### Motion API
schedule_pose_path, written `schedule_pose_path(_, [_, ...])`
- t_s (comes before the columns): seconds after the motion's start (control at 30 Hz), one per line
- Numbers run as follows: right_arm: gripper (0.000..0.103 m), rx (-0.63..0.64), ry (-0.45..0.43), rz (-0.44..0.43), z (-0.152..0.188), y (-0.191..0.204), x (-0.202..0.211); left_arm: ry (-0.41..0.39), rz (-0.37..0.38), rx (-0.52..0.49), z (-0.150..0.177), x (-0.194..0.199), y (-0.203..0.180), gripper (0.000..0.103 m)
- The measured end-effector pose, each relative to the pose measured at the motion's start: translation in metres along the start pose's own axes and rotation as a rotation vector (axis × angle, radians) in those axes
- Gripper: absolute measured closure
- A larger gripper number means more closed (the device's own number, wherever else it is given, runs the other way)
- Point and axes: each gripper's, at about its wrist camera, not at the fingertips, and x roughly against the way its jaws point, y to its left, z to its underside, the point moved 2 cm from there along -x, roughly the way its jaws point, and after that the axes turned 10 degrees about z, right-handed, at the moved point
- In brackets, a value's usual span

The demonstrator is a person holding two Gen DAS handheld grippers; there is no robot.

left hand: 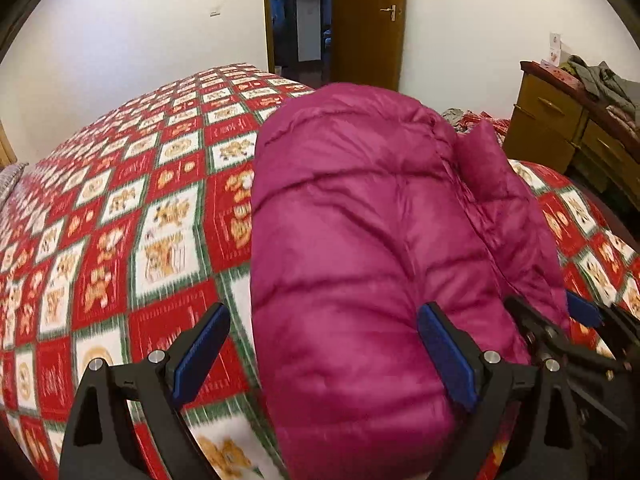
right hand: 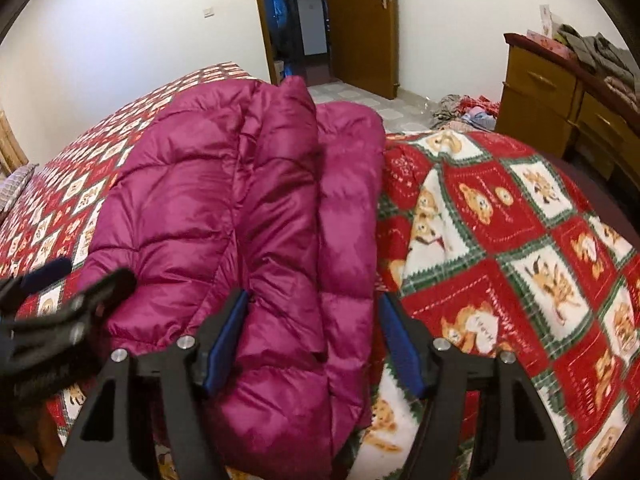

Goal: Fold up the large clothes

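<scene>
A magenta puffer jacket (left hand: 360, 240) lies folded into a long bundle on the red patchwork bedspread (left hand: 120, 220). In the left wrist view my left gripper (left hand: 326, 356) stands wide open over the bundle's near left edge. Its right pad (left hand: 448, 360) is above the jacket and its left pad (left hand: 204, 352) is above the bedspread. In the right wrist view the jacket (right hand: 240, 200) runs away from me, and my right gripper (right hand: 314, 344) is open with the bundle's near right end between its pads. The left gripper (right hand: 60, 300) shows blurred at the left.
A wooden dresser (right hand: 560, 96) piled with clothes stands at the right. A heap of clothes (right hand: 468, 112) lies on the tiled floor beyond the bed. A brown door (left hand: 368, 20) stands open at the back. A grey pillow (right hand: 16, 188) sits at the far left.
</scene>
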Motion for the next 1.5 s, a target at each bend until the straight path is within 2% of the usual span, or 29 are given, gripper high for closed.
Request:
schedule_pose_path(0.23, [0.032, -0.076, 0.033, -0.038, 0.006, -0.011, 0.005, 0.010, 0.001, -0.002, 0.019, 0.013, -0.004, 0.008])
schedule_pose_path(0.53, [0.031, -0.045, -0.110, -0.019, 0.040, -0.018, 0.070, -0.035, 0.007, -0.016, 0.051, 0.043, -0.016, 0.008])
schedule_pose_path(0.67, [0.031, -0.056, -0.130, -0.027, 0.053, -0.024, 0.082, -0.063, -0.011, -0.017, 0.065, 0.059, -0.017, 0.008])
schedule_pose_path(0.73, [0.027, -0.053, -0.135, -0.038, 0.061, -0.021, 0.089, -0.085, -0.017, -0.005, 0.071, 0.069, -0.017, 0.008])
schedule_pose_path(0.9, [0.021, -0.042, -0.172, -0.070, 0.072, -0.023, 0.114, -0.158, 0.028, 0.022, 0.083, 0.102, -0.018, 0.008])
schedule_pose_path(1.23, [0.018, -0.051, -0.214, -0.084, 0.088, -0.031, 0.151, -0.204, -0.005, 0.039, 0.094, 0.150, -0.032, 0.008])
schedule_pose_path(1.37, [0.017, -0.053, -0.273, -0.066, 0.091, -0.037, 0.176, -0.242, -0.043, 0.006, 0.095, 0.173, -0.038, 0.008])
schedule_pose_path(1.43, [0.011, -0.056, -0.319, -0.057, 0.092, -0.039, 0.193, -0.268, -0.048, -0.004, 0.095, 0.185, -0.039, 0.008])
schedule_pose_path(1.5, [0.010, -0.058, -0.379, -0.043, 0.091, -0.042, 0.212, -0.291, -0.052, -0.005, 0.097, 0.196, -0.039, 0.008])
